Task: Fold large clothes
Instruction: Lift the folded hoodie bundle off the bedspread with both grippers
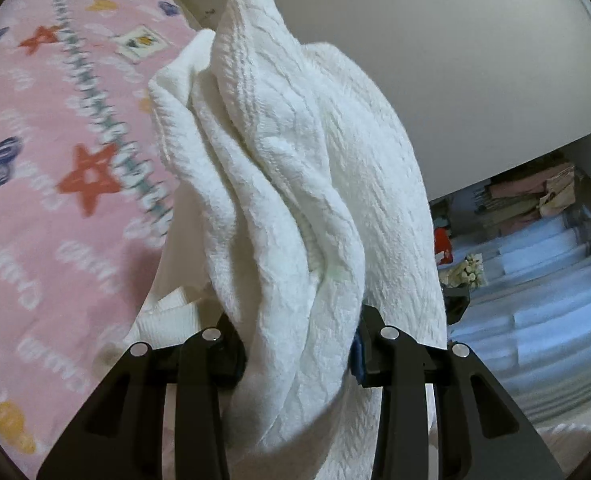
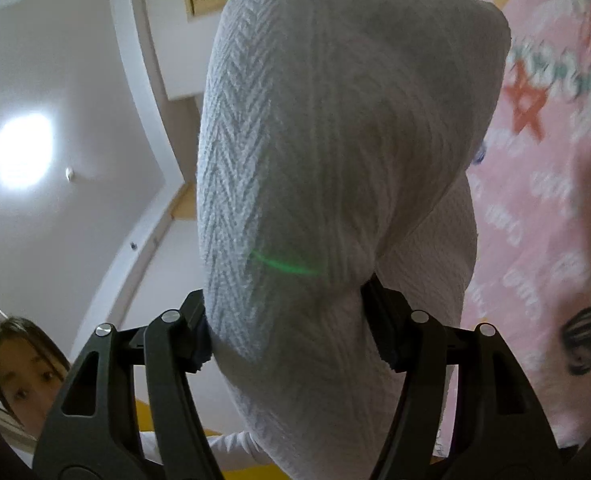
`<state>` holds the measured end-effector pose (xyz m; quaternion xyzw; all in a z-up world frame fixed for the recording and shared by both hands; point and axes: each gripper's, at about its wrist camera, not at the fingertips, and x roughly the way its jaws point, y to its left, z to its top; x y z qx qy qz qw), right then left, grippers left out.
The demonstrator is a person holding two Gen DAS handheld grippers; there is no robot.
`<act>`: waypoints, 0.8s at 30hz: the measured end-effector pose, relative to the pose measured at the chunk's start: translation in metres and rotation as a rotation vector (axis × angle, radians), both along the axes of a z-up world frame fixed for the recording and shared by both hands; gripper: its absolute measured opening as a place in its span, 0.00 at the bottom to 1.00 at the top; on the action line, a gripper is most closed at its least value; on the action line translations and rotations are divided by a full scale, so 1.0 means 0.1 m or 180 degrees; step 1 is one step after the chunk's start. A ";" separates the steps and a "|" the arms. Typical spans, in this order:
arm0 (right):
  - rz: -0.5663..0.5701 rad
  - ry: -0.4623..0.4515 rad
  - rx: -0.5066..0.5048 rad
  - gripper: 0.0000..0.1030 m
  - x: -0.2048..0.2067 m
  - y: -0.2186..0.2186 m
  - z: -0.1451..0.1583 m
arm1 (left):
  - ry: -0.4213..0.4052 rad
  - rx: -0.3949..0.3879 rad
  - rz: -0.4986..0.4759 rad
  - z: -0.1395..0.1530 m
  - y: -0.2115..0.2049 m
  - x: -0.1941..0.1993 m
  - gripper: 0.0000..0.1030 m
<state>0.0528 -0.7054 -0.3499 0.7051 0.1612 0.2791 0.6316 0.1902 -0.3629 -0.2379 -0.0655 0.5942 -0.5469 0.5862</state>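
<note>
The left claw is clamped on a bunched white knit that fills mid-frame. The right claw, set wider, grips a thicker fold of knit. The pink bedspread carries white lettering, too blurred to read.

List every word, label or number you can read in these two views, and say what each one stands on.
None can be read for certain.
Pink bedspread: rows of white lettering repeated across it, too blurred to read in either view.
Small square patches on the bedspread: pictures, any text too small to tell.
White knit garment: no label or print showing.
Left claw and right claw: no markings visible.
</note>
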 end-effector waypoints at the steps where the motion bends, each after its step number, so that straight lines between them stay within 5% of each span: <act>1: -0.0074 -0.0008 0.0056 0.59 -0.10 -0.27 -0.12 | 0.0012 0.0011 -0.0019 -0.08 -0.22 0.03 0.34; 10: -0.0612 -0.0080 0.0225 0.59 -0.85 -1.61 -1.23 | 0.0177 0.0157 -0.0525 -0.93 -2.14 -0.63 0.34; 13: -0.0707 0.0231 0.0148 0.59 -1.02 -1.93 -1.80 | 0.0263 0.0452 -0.0630 -1.50 -2.62 -0.75 0.34; 16: -0.0754 0.0708 0.0061 0.59 -1.22 -2.09 -2.35 | 0.0283 0.0889 -0.0693 -2.15 -2.79 -0.85 0.34; 18: -0.0794 0.0736 0.0108 0.59 -1.35 -2.13 -2.53 | 0.0388 0.0948 -0.0683 -2.42 -2.82 -0.85 0.33; 21: -0.0884 0.0650 0.0054 0.59 -1.43 -2.14 -2.51 | 0.0667 0.0722 -0.0566 -2.49 -2.78 -0.74 0.34; 24: -0.0951 0.0827 -0.0061 0.64 -1.42 -2.15 -2.48 | 0.0579 0.0760 -0.0618 -2.52 -2.81 -0.67 0.35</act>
